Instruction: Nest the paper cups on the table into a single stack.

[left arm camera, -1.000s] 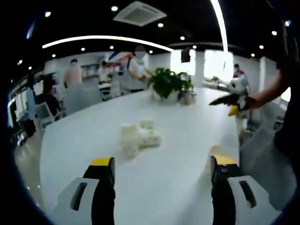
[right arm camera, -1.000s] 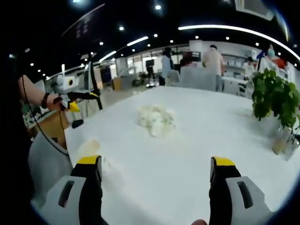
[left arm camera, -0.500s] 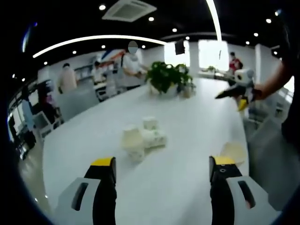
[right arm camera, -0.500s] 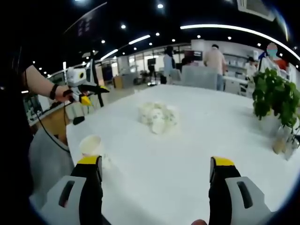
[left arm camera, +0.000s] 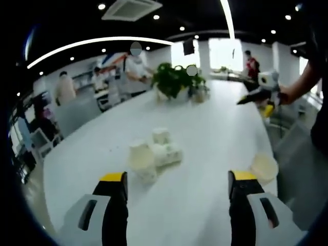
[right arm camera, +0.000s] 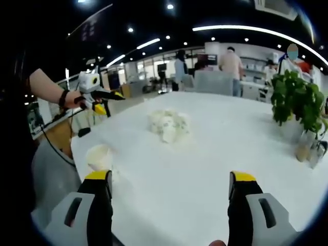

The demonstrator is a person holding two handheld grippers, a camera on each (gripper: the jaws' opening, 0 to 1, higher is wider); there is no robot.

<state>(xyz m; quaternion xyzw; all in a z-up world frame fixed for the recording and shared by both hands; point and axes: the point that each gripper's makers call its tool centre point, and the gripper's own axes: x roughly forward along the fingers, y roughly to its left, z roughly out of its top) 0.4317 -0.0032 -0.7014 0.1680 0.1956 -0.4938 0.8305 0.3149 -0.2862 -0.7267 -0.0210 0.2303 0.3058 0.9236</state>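
Several white paper cups (left arm camera: 152, 152) sit clustered mid-table; some stand upside down, others lie on their sides. The same cluster (right arm camera: 168, 124) appears farther off in the right gripper view. One lone upright cup (left arm camera: 264, 167) stands near the table's near edge, also seen as the single cup (right arm camera: 99, 156) at lower left. My left gripper (left arm camera: 176, 205) is open, above the table short of the cluster. My right gripper (right arm camera: 171, 205) is open too, with nothing between its jaws. The right gripper (left arm camera: 260, 95) shows held in the air at right; the left gripper (right arm camera: 97, 97) shows likewise at left.
The long white table (left arm camera: 215, 128) carries a potted green plant (left arm camera: 174, 82) at its far end, seen as the plant (right arm camera: 300, 105) with small glass jars beside it. Grey chairs and people stand beyond the table. A grey chair (right arm camera: 48, 177) sits at the near edge.
Both cameras shifted slightly; the cup cluster now sits a little nearer and sharper in the left gripper view, and the lone cup has come into plain sight. Both grippers stay open.
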